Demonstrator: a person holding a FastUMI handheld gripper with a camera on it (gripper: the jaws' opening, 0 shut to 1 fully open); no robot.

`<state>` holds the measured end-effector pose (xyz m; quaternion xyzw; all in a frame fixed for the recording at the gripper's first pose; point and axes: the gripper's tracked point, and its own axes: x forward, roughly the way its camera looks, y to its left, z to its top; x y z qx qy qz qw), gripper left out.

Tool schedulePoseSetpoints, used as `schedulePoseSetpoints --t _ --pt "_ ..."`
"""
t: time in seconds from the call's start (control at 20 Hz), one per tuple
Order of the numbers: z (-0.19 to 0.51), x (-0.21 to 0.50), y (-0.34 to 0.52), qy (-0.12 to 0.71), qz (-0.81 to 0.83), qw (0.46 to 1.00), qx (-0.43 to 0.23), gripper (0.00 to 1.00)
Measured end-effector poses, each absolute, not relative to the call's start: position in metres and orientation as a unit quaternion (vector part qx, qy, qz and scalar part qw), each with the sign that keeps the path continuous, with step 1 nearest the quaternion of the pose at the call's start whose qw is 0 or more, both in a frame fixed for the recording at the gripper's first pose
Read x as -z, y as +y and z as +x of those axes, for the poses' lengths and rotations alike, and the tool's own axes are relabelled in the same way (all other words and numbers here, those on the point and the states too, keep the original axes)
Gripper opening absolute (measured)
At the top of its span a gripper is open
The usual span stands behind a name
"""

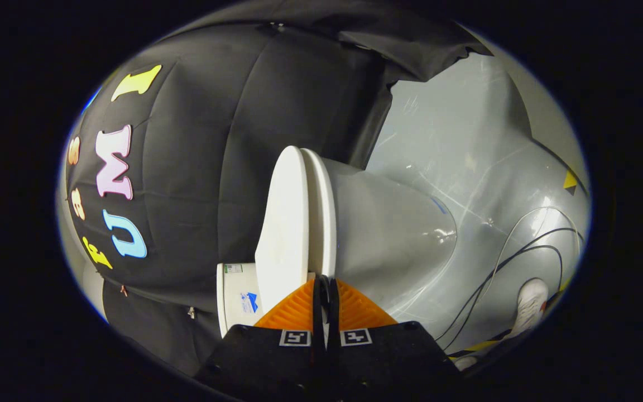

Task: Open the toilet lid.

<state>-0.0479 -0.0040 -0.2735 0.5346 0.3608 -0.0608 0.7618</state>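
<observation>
Toilet lid (283,223) is lying closed on the seat (324,218), and the whole toilet is appearing rotated in my gripper view, so the lid and seat are showing as two pale slabs stacked edge-on just ahead of the fingers. I am seeing the hand-held gripper (326,293) with its two fingers (293,310) pressed together, only a thin dark slit running between them and nothing sitting in that slit. Their tips are pointing at the near rim of the toilet, right about where the seam between lid and seat is ending; whether they are touching the rim I cannot tell.

On the seat's far side from the lid, the toilet bowl (394,234) is tapering away as a smooth grey-white body, catching a small glint of light. Beside the lid, close to the fingers, the cistern (238,298) is showing as a white block with a small sticker on it.

Behind the lid, the booth's black cloth wall (215,139) is hanging in folds. Beyond the bowl the grey floor (466,139) is looking glossy and scuffed, with several thin cables (500,268) curving across it. Near those cables, a person's white shoe (531,304) is standing on the floor.
</observation>
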Motion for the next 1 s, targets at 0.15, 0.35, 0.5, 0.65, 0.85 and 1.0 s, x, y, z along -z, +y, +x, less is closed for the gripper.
schedulePoseSetpoints --t 0.15,0.35,0.5,0.65,0.85,1.0 --pt "-0.044 0.258 -0.002 0.355 0.523 0.772 0.063 0.05" --pt "-0.041 0.235 0.005 0.349 0.503 0.788 0.066 0.05" --pt "-0.035 0.21 0.01 0.341 0.485 0.803 0.064 0.05" --pt "-0.032 0.188 0.017 0.335 0.467 0.816 0.062 0.05" --pt "-0.026 0.163 0.03 0.329 0.45 0.828 0.058 0.05" --pt "-0.023 0.144 0.042 0.322 0.427 0.843 0.053 0.05"
